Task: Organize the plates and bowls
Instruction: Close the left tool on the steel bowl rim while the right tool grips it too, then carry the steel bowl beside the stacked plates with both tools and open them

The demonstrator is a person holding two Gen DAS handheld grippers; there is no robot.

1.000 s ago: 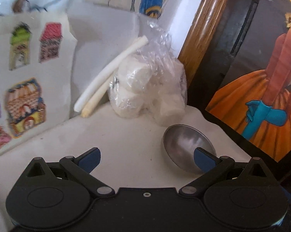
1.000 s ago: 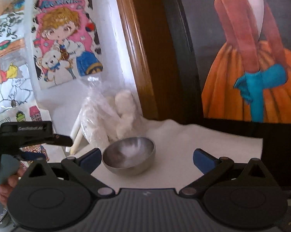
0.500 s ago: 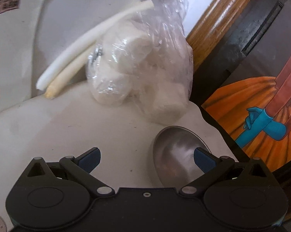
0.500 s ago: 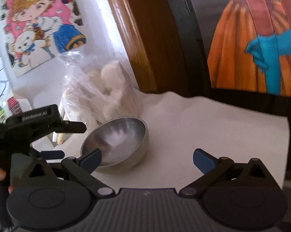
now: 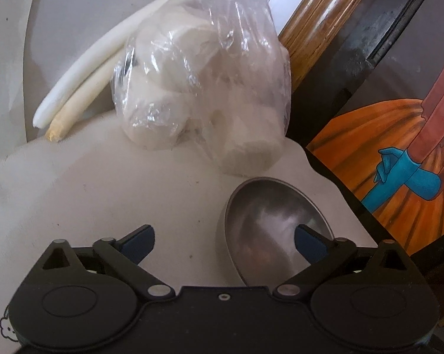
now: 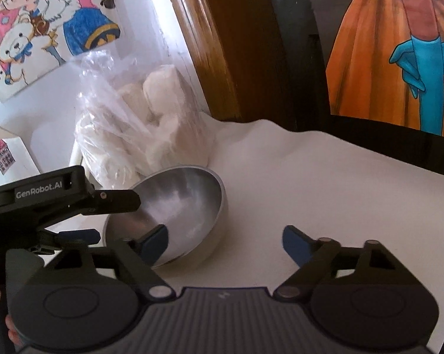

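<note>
Bowl point(image 6: 189, 206) of bare steel sat upright on the white cloth point(image 6: 310, 183), just in front of a clear bag of white lumps point(image 5: 204, 88) at about its 11 o'clock, with two pale sticks point(image 5: 83, 88) leaning behind the bag. The left gripper point(image 5: 223, 236) stood wide, its jaws just closing a little, one blue pad point(image 5: 307, 239) over the bowl's hollow and the other outside its rim; neither pressed on it. The right gripper point(image 6: 222, 239) was also spread and narrowing, its left pad point(image 6: 155, 240) inside the bowl at 7 o'clock, holding nothing.
</note>
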